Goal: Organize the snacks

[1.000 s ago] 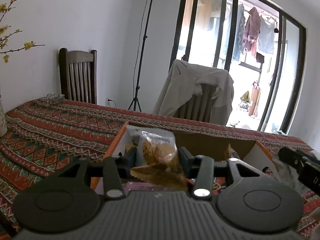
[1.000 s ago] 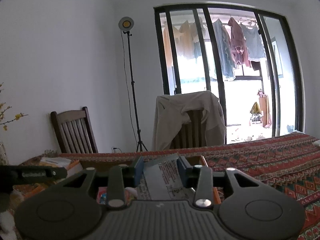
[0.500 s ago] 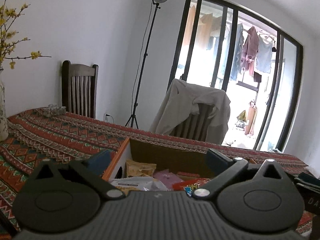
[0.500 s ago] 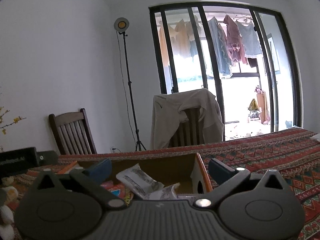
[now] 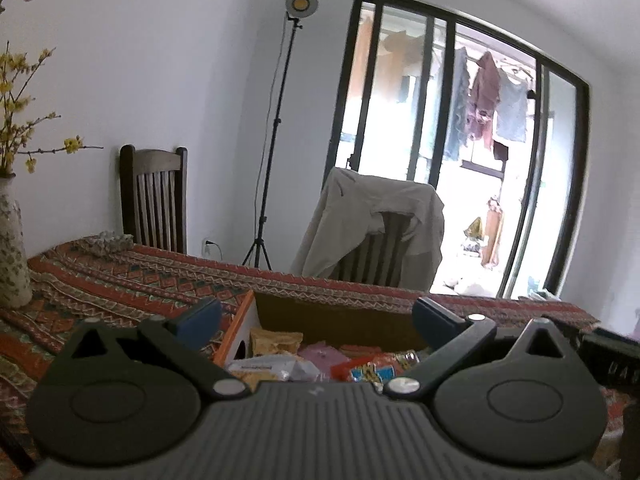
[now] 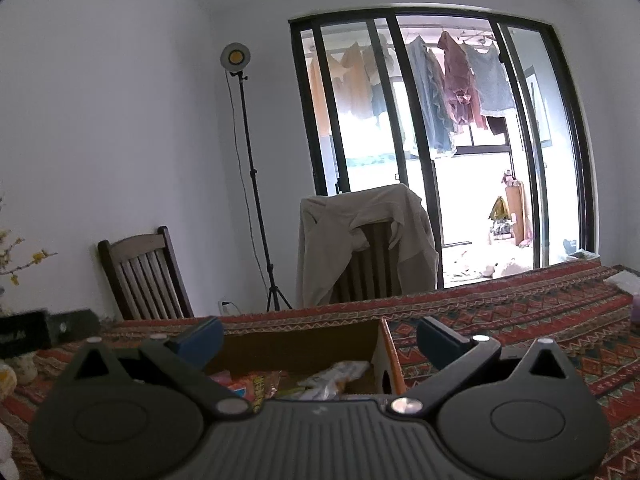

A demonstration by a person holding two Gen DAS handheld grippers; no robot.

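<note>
Both grippers are spread wide over the cardboard box on the patterned tablecloth. Left gripper has just popped open, nothing between its fingers. Right gripper, same deal, empty. The snack packets sit inside the box.

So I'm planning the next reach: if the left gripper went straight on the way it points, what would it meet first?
Probably the far wall of the cardboard box, just beyond the snack packets lying below the open left gripper. Depth is unclear; it might clear the rim and pass over the patterned tablecloth.
</note>
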